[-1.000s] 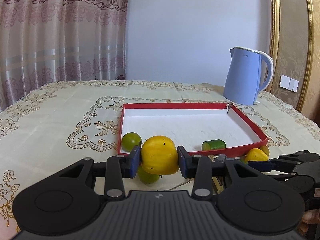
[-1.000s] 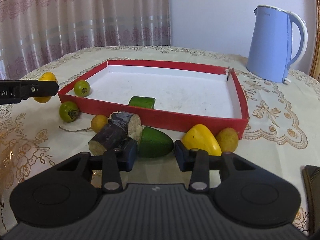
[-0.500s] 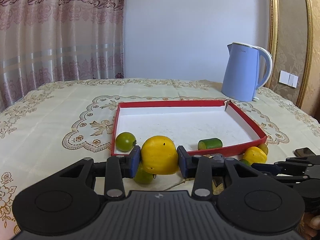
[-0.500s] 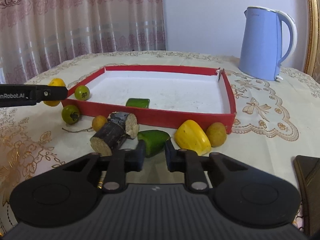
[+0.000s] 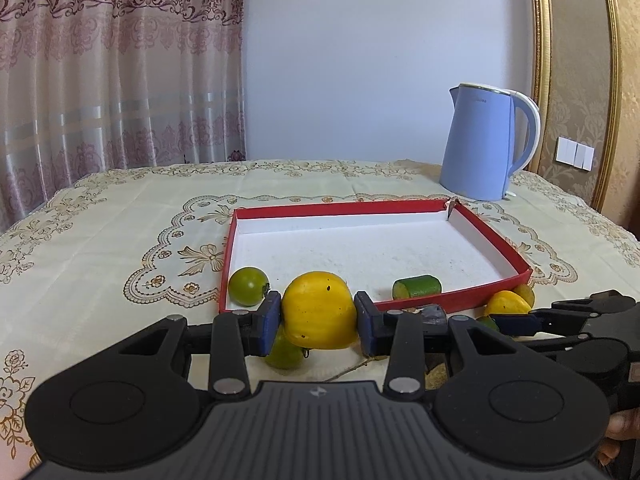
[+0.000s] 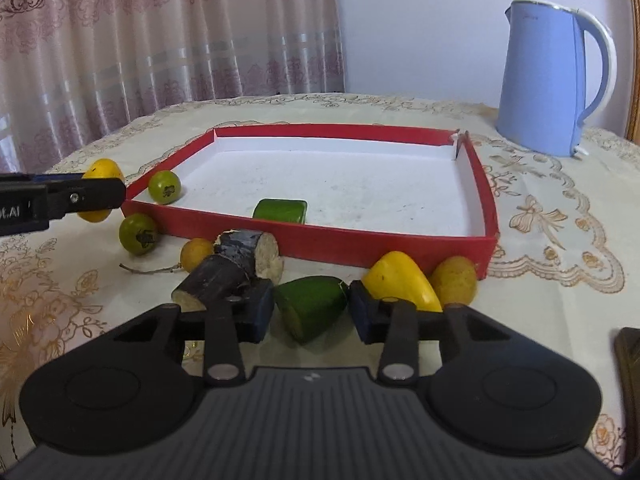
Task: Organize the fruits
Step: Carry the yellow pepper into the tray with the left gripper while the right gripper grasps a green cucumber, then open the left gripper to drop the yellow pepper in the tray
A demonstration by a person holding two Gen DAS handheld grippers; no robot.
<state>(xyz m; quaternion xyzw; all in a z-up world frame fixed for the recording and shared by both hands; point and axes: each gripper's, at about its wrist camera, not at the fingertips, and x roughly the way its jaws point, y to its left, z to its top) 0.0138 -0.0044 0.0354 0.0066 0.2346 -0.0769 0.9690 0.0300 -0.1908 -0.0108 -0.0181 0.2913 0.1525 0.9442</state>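
Left gripper (image 5: pixel 317 322): matte black body, ribbed central plate stamped with small pale logo, round disc recessed on each side, silver rivets set on both linkage arms, blue pads fitted on fingertips (image 5: pixel 269 322). Right gripper (image 6: pixel 311 309): same black build, blue pads, silver rivets. White lettering printed on left gripper's finger, seen from right wrist.

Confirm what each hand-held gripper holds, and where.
Left hand-held gripper: yellow fruit, clamped across its sides. Right hand-held gripper: jaws have just been opening, green wedge between them, not visibly gripped.
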